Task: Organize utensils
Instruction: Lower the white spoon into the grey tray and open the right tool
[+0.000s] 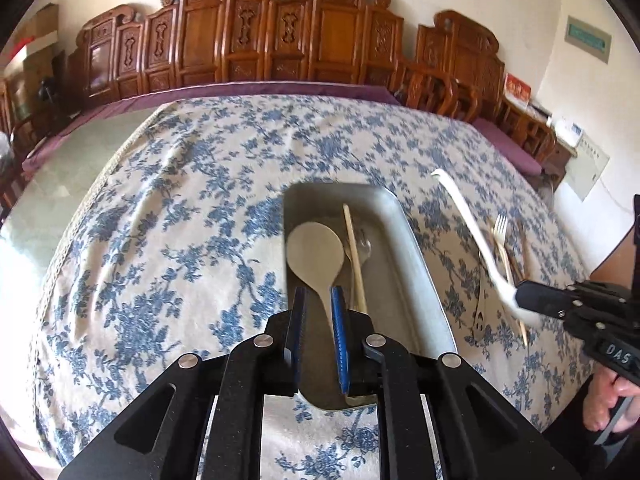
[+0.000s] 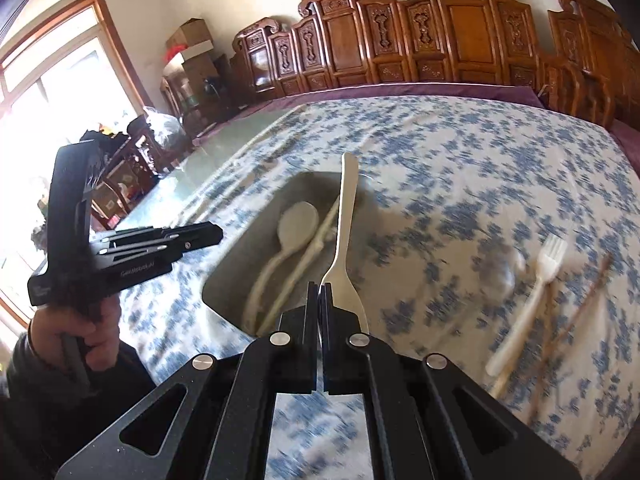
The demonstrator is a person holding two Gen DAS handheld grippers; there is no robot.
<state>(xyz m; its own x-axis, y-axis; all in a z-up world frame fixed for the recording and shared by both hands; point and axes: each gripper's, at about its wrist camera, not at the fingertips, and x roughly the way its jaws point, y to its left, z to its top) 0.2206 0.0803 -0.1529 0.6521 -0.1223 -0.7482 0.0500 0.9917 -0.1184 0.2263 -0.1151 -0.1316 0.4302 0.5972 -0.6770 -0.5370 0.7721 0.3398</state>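
White letters "DAS" on the black body of the right gripper [image 1: 520, 298], seen from the left wrist view. Faint white "GenRobot.AI" printed on the side of the left gripper [image 2: 218, 233], right wrist view, slightly blurred. Green wall plaque [image 1: 590, 39] has lettering, too small to read. Red card [image 1: 518, 89] and white paper sheet [image 1: 587, 167] against the wall carry print, illegible. No other readable text or numbers.
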